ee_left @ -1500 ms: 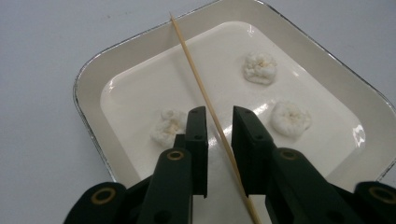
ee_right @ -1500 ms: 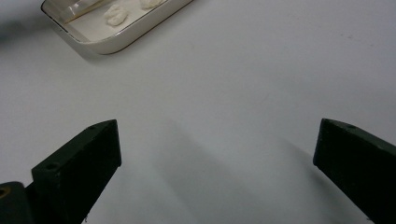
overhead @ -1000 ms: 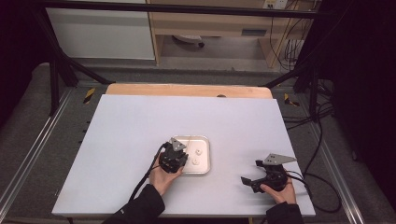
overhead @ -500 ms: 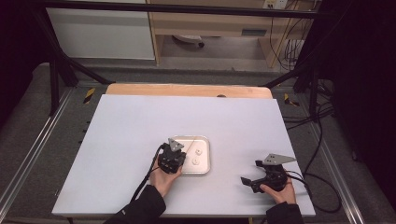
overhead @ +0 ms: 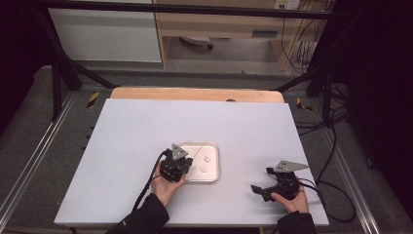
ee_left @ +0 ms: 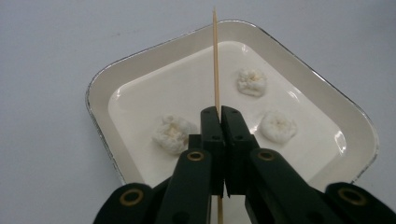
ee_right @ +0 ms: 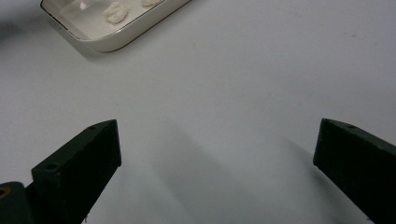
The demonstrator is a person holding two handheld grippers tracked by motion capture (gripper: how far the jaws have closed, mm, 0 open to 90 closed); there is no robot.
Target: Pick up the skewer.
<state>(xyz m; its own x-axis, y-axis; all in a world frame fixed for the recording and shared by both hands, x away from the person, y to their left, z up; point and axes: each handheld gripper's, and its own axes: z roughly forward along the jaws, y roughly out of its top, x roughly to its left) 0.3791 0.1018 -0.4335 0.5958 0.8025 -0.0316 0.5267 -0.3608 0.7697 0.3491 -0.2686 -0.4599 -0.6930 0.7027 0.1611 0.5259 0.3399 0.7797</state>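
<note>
**Figure: Skewer held over a tray of three soft white pieces**

The left gripper (ee_left: 219,114), jaws pressed together, pinches a thin wooden skewer (ee_left: 215,56) that points forward across a shallow white tray (overhead: 214,148). The tray sits near the middle of the white table (overhead: 122,136), toward its front edge, and holds three small white lumps, possibly dough or marshmallow: one (ee_left: 173,133) just left of the jaws, and two (ee_left: 252,81) (ee_left: 278,126) to their right. The skewer tip reaches beyond the tray's far rim in the left gripper view; whether it touches anything cannot be told. The right gripper (ee_right: 215,154) rests by the table's front right corner, well apart from the tray, jaws spread wide and holding nothing.

Likely hazards: a slender skewer gripped near one end may pivot or slip under side load, and a soft lump may slide or tear rather than be pierced. The unsteadied tray could shift if pushed. Nothing lies between the skewer and the lumps; the tray's raised rim limits a low approach.
</note>
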